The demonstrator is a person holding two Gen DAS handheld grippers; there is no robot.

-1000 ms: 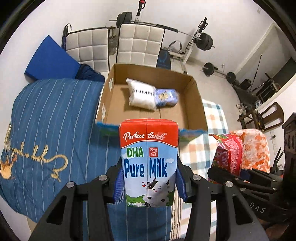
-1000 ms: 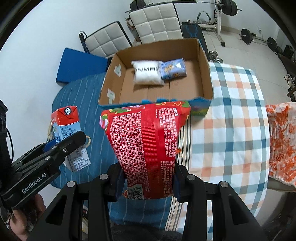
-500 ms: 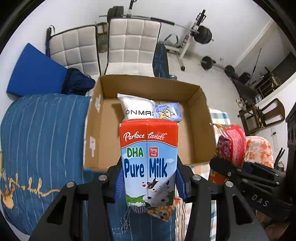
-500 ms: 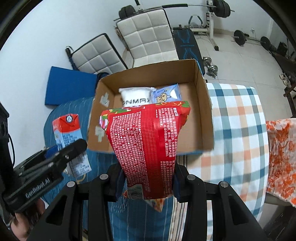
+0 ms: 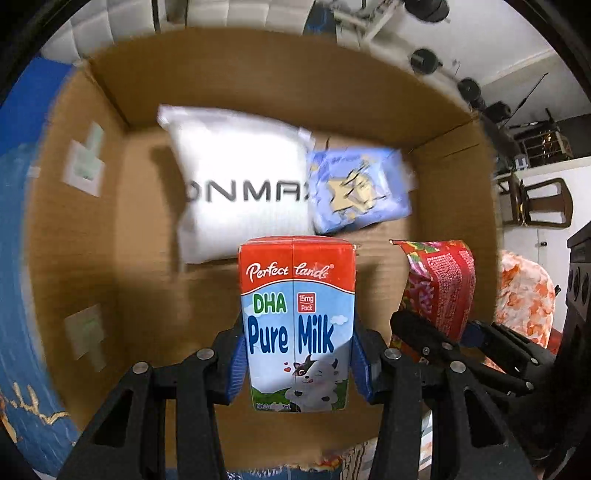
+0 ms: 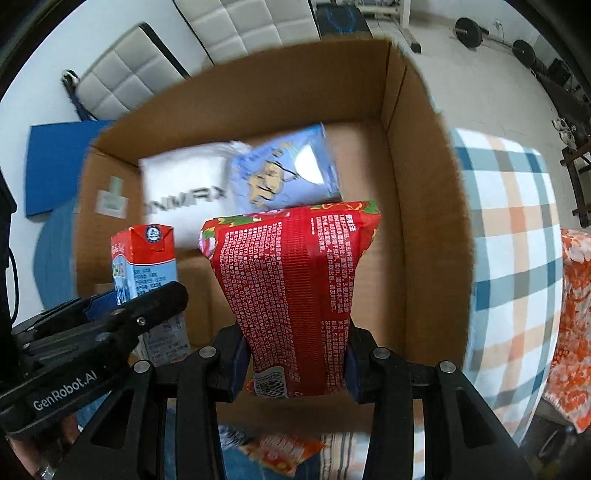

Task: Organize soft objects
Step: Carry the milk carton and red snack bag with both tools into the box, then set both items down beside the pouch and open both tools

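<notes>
My left gripper [image 5: 297,363] is shut on a red and blue "Pure Milk" carton [image 5: 297,317] and holds it upright over the open cardboard box [image 5: 74,236]. My right gripper [image 6: 293,363] is shut on a red snack packet [image 6: 299,284], also over the box [image 6: 424,221]. Inside the box lie a white "ONMAX" pouch [image 5: 240,184] and a light blue packet [image 5: 360,190], side by side at the back. The carton [image 6: 146,258] and left gripper show at left in the right wrist view; the red packet [image 5: 439,284] shows at right in the left wrist view.
The box rests on a bed with a blue striped cover [image 5: 18,295] and a checked blanket [image 6: 513,240]. An orange patterned cloth [image 6: 576,314] lies at far right. White padded chairs [image 6: 240,29] and gym weights [image 6: 469,33] stand behind the box.
Both grippers have moved forward and down over the box with their loads; the box now fills both views. Both grips are unchanged.
</notes>
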